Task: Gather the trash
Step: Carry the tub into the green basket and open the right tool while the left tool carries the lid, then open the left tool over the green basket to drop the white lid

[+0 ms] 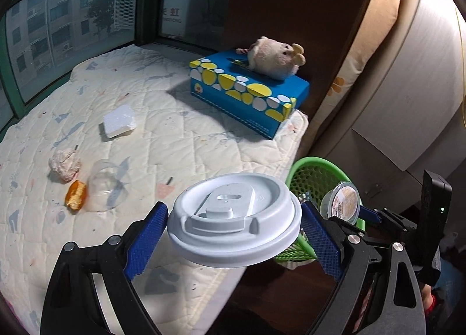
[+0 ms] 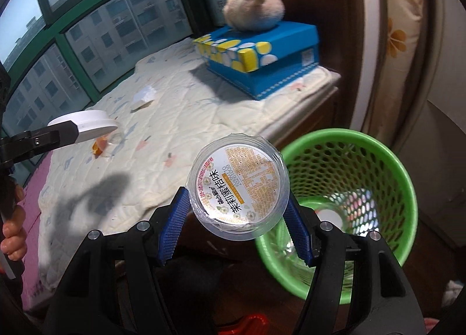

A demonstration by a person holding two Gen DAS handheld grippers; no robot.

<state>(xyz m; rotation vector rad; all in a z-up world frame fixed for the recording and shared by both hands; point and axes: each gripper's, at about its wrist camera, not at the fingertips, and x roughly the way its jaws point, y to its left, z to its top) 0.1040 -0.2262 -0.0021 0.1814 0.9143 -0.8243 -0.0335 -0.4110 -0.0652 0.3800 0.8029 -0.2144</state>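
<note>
My left gripper (image 1: 234, 228) is shut on a white plastic cup lid (image 1: 234, 218), its blue pads pressing the rim from both sides at the bed's edge. In the right wrist view my right gripper (image 2: 237, 207) is shut on a small clear jelly cup (image 2: 237, 186) with a printed seal, held beside the green mesh basket (image 2: 343, 134). The basket (image 1: 317, 160) stands on the floor by the bed corner. On the quilt lie a foam piece (image 1: 119, 121), a crumpled tissue (image 1: 65, 164), an orange peel (image 1: 76, 194) and a clear plastic cup (image 1: 104, 186) on its side.
A blue tissue box (image 1: 247, 93) with a plush toy (image 1: 276, 57) on top sits at the bed's far right corner. Windows border the bed at the back and left. A wooden panel and pale cupboard doors stand to the right. A hand (image 2: 13, 236) grips the left tool.
</note>
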